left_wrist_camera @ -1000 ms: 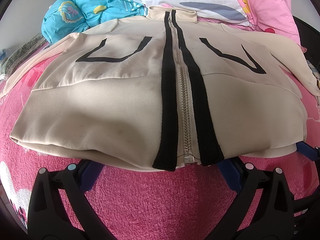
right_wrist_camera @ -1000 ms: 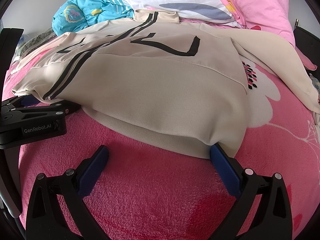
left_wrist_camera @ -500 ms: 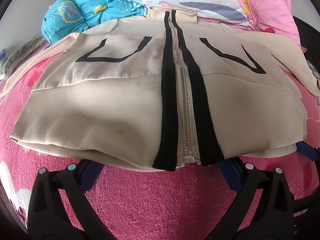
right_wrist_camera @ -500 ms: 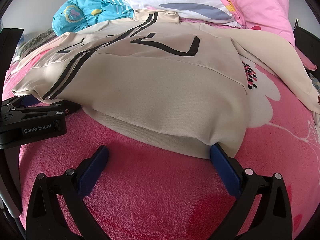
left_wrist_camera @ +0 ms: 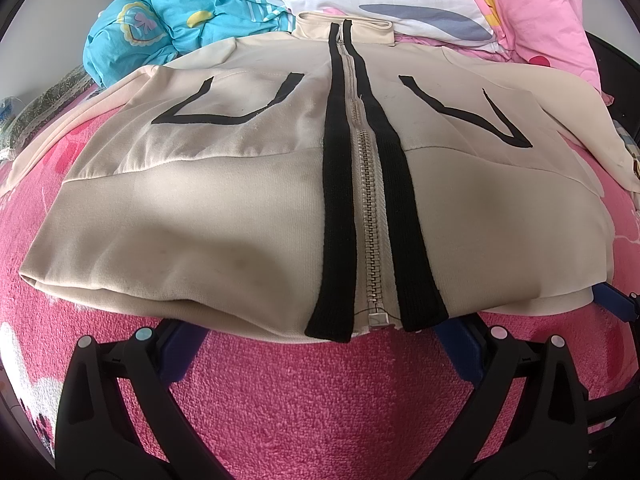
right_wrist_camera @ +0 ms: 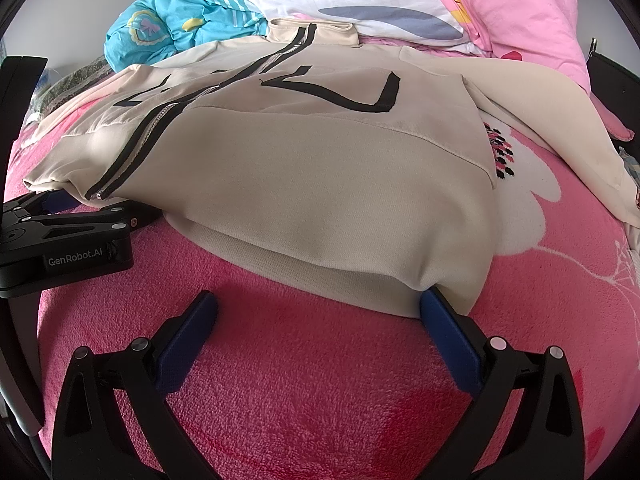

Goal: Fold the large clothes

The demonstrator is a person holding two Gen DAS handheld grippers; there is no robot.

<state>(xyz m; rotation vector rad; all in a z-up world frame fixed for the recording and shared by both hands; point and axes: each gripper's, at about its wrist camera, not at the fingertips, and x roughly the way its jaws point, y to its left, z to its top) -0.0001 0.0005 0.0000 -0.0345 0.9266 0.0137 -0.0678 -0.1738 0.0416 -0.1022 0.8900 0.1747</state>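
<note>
A beige zip-up jacket [left_wrist_camera: 240, 200] with black stripes along its zipper [left_wrist_camera: 370, 220] lies flat, front up, on a pink fleece blanket [left_wrist_camera: 320, 408]. Its collar [left_wrist_camera: 344, 28] points away and both sleeves are spread out to the sides. My left gripper [left_wrist_camera: 320, 344] is open at the middle of the near hem, its blue pads [left_wrist_camera: 184, 348] tucked just under the edge on either side of the zipper end. My right gripper [right_wrist_camera: 316, 320] is open at the jacket [right_wrist_camera: 320, 180] hem's right corner, with the right pad [right_wrist_camera: 444, 320] touching the cloth. The left gripper's body [right_wrist_camera: 60, 236] shows at the left.
A crumpled turquoise cloth [left_wrist_camera: 168, 24] and a pink-and-white patterned quilt [left_wrist_camera: 460, 8] are piled behind the collar. The right sleeve [right_wrist_camera: 560, 120] stretches to the right over a white flower print [right_wrist_camera: 528, 184]. A dark object [right_wrist_camera: 616, 76] stands at the bed's right edge.
</note>
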